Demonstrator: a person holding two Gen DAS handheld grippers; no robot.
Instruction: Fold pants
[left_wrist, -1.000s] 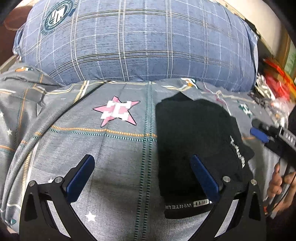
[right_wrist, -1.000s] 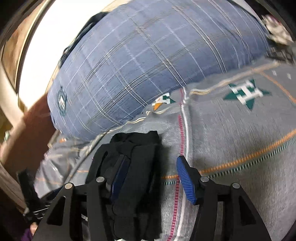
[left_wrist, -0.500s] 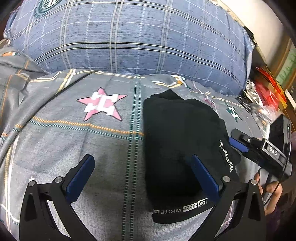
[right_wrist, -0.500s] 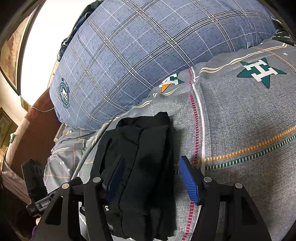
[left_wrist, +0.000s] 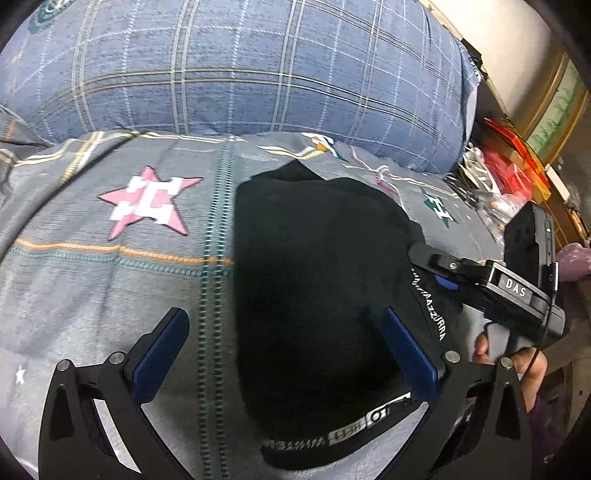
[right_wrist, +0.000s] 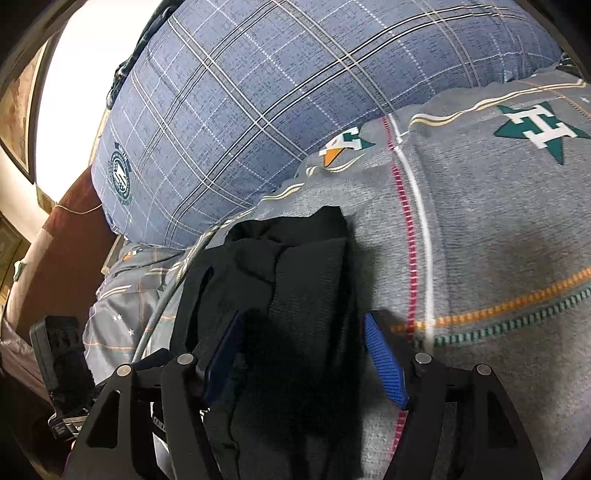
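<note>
The folded black pants (left_wrist: 317, 280) lie on the grey star-print bedsheet (left_wrist: 110, 295); white lettering runs along their waistband at the near edge. My left gripper (left_wrist: 284, 354) is open wide. One blue pad rests over the pants' right part and the other stands over bare sheet. At the pants' right edge is my right gripper (left_wrist: 439, 273), held by a hand (left_wrist: 524, 365). In the right wrist view my right gripper (right_wrist: 304, 360) straddles the pants (right_wrist: 303, 280) and its jaws are opening. The left pad is tucked into a fold. The right pad stands just clear of the cloth edge.
A big blue plaid pillow (left_wrist: 240, 74) lies across the bed right behind the pants. Red bags and loose clutter (left_wrist: 513, 173) crowd the bed's right side. A brown cushion (right_wrist: 62, 236) and a grey cable (right_wrist: 162, 302) lie left of the pants in the right wrist view.
Both grippers have tilted down and come closer to the pants. The right gripper's jaws have spread wider around the fold, and it has slid further in along the pants' right edge.
</note>
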